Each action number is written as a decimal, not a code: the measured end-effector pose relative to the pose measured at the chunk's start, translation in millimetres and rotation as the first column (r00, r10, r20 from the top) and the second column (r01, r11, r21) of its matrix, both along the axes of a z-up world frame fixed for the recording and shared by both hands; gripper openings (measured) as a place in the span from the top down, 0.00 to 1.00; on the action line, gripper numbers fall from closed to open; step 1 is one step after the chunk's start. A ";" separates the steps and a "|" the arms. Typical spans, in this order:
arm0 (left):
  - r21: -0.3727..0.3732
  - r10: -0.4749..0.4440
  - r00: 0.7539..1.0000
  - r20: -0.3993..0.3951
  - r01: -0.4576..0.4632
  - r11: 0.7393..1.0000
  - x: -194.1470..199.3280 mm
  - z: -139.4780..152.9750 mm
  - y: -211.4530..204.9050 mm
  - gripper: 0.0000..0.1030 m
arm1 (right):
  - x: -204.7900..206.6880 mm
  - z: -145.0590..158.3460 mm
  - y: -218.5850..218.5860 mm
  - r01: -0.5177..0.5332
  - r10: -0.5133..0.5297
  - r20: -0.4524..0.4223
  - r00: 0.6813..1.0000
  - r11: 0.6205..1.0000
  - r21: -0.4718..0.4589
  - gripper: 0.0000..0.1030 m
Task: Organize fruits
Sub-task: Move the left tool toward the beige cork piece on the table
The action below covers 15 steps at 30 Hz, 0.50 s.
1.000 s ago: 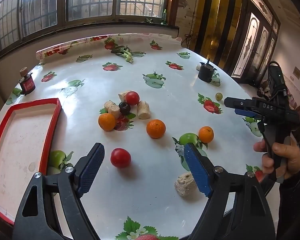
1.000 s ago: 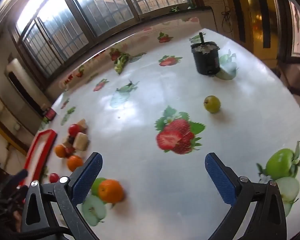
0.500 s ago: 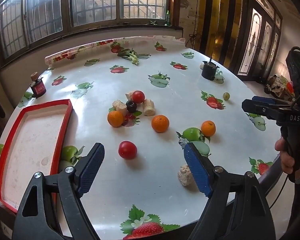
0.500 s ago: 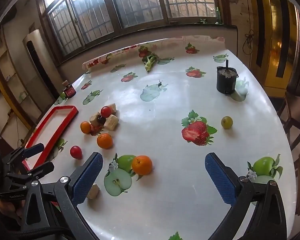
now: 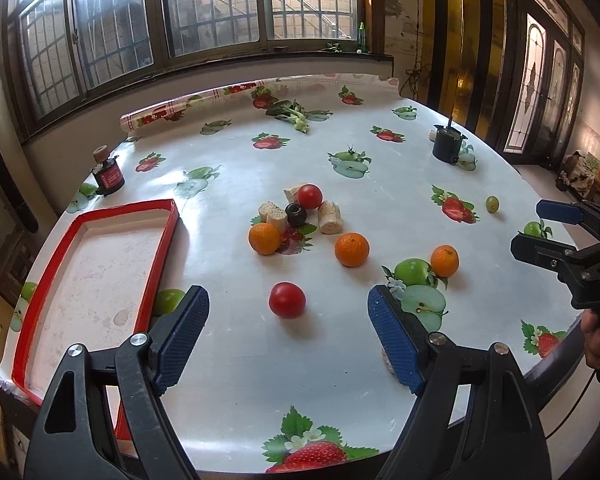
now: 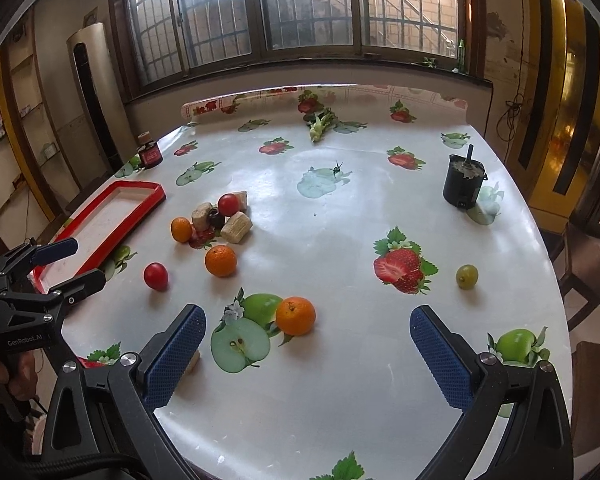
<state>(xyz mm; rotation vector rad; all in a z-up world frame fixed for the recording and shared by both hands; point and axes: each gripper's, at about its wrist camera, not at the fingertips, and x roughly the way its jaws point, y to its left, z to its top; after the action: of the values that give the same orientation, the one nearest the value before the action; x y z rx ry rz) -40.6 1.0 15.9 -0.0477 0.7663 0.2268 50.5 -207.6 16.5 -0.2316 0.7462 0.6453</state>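
Fruit lies loose on a round table with a fruit-print cloth. A red fruit (image 5: 287,299) sits nearest my left gripper (image 5: 288,332), which is open and empty above the front edge. Three oranges (image 5: 351,249) (image 5: 444,260) (image 5: 264,238), another red fruit (image 5: 309,196), a dark fruit (image 5: 296,213) and a small green fruit (image 5: 492,203) lie beyond. The red-rimmed tray (image 5: 162,240) is at the left, empty. My right gripper (image 6: 306,344) is open and empty, just short of an orange (image 6: 295,315).
Several pale bread-like chunks (image 5: 330,216) lie among the fruit, and one (image 6: 193,360) sits by my right gripper's left finger. A black pot (image 6: 463,187) stands at the right, a small red jar (image 6: 150,155) at the far left, and leafy greens (image 6: 320,124) at the back.
Both grippers have pulled back and risen from the table, so more of it shows in each view. Nothing on the table has moved. Both stay open.
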 end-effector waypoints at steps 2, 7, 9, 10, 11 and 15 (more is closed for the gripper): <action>0.004 0.002 1.000 -0.001 -0.002 1.000 -0.4 -0.2 -0.1 0.20 | -5.0 -1.1 3.1 -0.026 0.026 0.009 1.000 1.000 -0.004 0.00; -0.005 0.002 1.000 -0.022 -0.002 1.000 -0.6 -4.9 0.9 0.20 | -15.0 -3.5 13.3 -0.042 0.044 0.050 0.998 0.998 -0.052 0.00; -0.020 0.003 0.999 -0.032 -0.004 1.000 -0.6 -8.7 1.5 0.20 | -16.3 -5.3 16.9 -0.036 0.041 0.064 0.997 0.996 -0.076 0.00; -0.028 -0.001 0.999 -0.032 0.000 1.000 -1.4 -10.3 0.9 0.20 | -17.0 -6.7 18.1 -0.033 0.039 0.068 0.997 0.996 -0.084 0.00; -0.033 -0.005 0.999 -0.032 0.004 0.999 -1.9 -11.1 0.5 0.20 | -16.8 -7.7 19.0 -0.028 0.035 0.069 0.997 0.995 -0.093 0.00; -0.040 -0.007 1.000 -0.027 0.006 0.999 -3.4 -12.7 -0.8 0.20 | -14.9 -11.4 18.2 -0.008 0.017 0.078 0.997 0.993 -0.118 0.00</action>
<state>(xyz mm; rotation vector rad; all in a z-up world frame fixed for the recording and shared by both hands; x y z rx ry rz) -43.9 0.3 3.2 -0.0798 0.7975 0.2060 35.6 -189.3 5.2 -0.3678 0.7079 0.6011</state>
